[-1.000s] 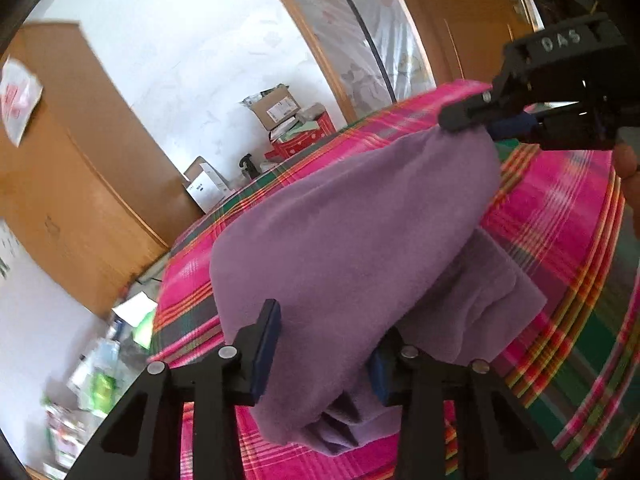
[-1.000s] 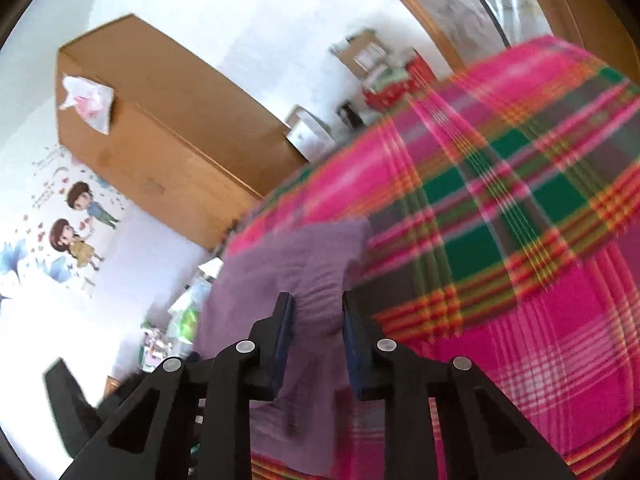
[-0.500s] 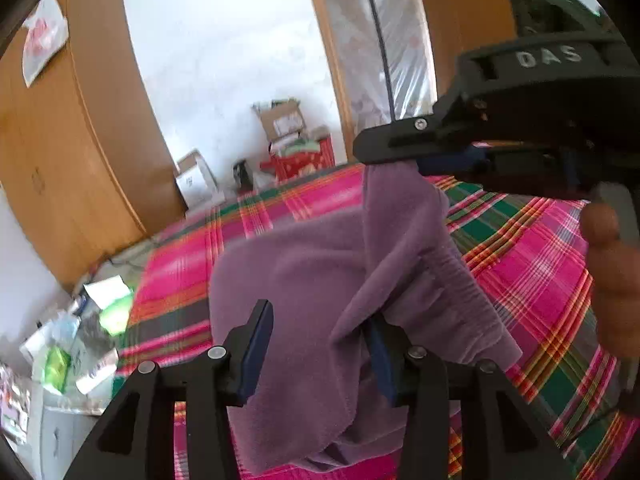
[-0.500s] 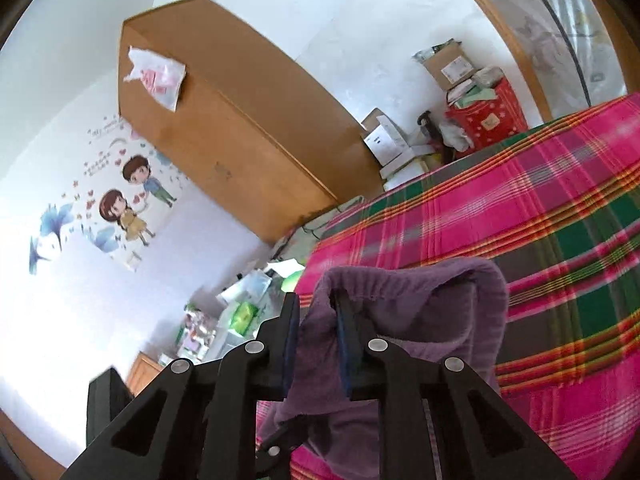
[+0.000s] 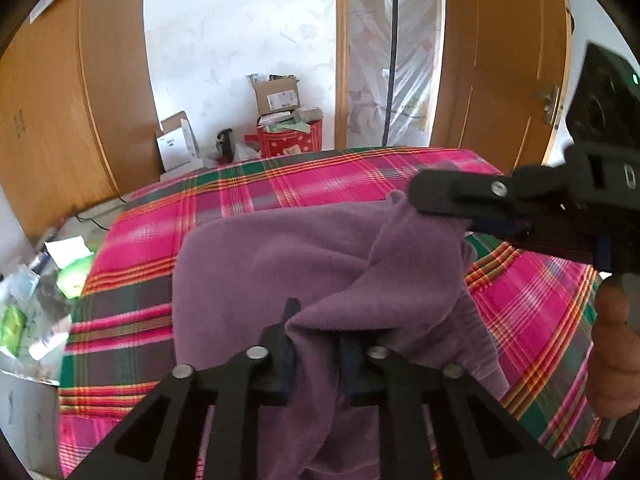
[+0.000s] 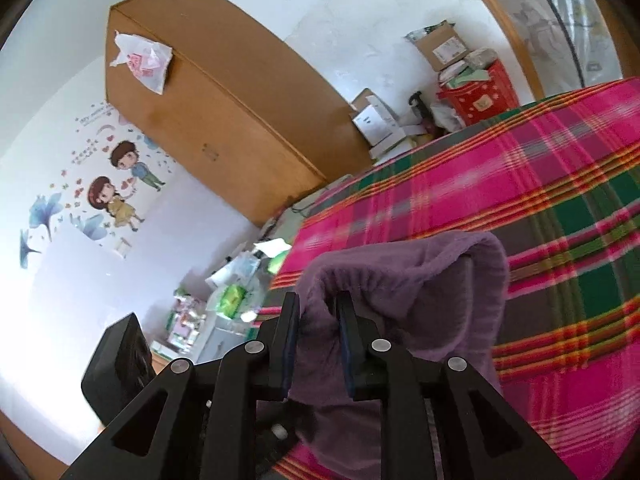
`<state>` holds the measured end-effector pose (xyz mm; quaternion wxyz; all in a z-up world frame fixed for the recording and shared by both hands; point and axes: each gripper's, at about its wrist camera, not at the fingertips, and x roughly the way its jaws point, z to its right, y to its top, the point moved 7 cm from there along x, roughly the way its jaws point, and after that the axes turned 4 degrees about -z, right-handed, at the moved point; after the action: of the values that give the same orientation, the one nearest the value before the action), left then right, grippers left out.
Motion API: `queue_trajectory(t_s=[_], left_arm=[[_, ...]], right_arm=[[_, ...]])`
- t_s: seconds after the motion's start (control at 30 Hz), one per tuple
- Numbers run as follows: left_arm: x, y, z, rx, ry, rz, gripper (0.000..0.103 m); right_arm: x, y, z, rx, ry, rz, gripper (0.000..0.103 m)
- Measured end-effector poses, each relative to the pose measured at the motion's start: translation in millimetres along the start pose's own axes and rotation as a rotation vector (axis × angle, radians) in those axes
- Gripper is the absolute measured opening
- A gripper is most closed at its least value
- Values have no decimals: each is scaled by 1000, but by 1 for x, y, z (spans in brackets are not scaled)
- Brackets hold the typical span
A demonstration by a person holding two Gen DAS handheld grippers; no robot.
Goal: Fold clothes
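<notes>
A purple fleece garment (image 5: 280,264) lies on a pink, green and orange plaid bedspread (image 5: 256,188). In the left wrist view my left gripper (image 5: 316,344) is shut on a near fold of the fleece, which drapes down between its fingers. My right gripper (image 5: 444,216) comes in from the right in that view and pinches a far corner of the same garment, lifting it. In the right wrist view the right gripper (image 6: 318,316) is shut on a bunched purple edge (image 6: 432,280) that arches up over the bedspread (image 6: 540,208).
A wooden wardrobe (image 6: 224,120) stands left of the bed, a wooden door (image 5: 504,64) at the far right. Cardboard boxes (image 5: 276,94) and a red box (image 5: 290,140) sit by the far wall. Bags and packets (image 5: 28,312) clutter the floor at the left. A hand (image 5: 612,344) holds the right gripper.
My left gripper has shut on the fleece; it stood wider half a second ago. Both grippers have swung round and the garment's lifted corner has come lower and nearer.
</notes>
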<state>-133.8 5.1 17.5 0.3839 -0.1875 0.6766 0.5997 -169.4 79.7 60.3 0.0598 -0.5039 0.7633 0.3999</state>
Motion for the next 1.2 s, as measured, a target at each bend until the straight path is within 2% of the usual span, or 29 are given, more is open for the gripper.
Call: queue_trajectory(t_s=[0.07,0.17,0.43,0.53,0.63,0.73,0.83,1.03,1.07,1.13,1.17,1.2], left_arm=[[-2,0,-3,-23,-6,5,6],[-11,3,-13,-69,-8,36,4],[-30,16,-61,-222,13,95,4],[-33,13,-78,-258,36,100,4],[-33,9,-91,-283,55,99,4],[-34,2,-104,-322,76,100,4],[-41,-6,-121,-381,94,113,4],[-44,-26,-145,-462,115,105,3],[-44,-30,-150,-473,118,98,3],[-42,-38,-156,-489,122,83,3],[-42,-40,-159,-494,125,80,3],[-42,-43,-161,-500,126,78,3]], right_arm=[[-4,-4,5,7,-3,-3,25],[-14,-12,15,19,-24,8,35],[-38,-43,40,38,-96,35,38],[-35,-57,40,-8,-132,-1,39],[-32,-71,34,-56,-156,-24,39],[-33,-82,28,-72,-167,-7,40],[-33,-88,31,-51,-183,-5,42],[-17,-85,32,-55,-204,-31,45],[-16,-83,27,-82,-215,-18,42],[-13,-79,17,-165,-252,15,28],[-12,-78,15,-180,-263,16,17],[-10,-76,11,-196,-262,16,15]])
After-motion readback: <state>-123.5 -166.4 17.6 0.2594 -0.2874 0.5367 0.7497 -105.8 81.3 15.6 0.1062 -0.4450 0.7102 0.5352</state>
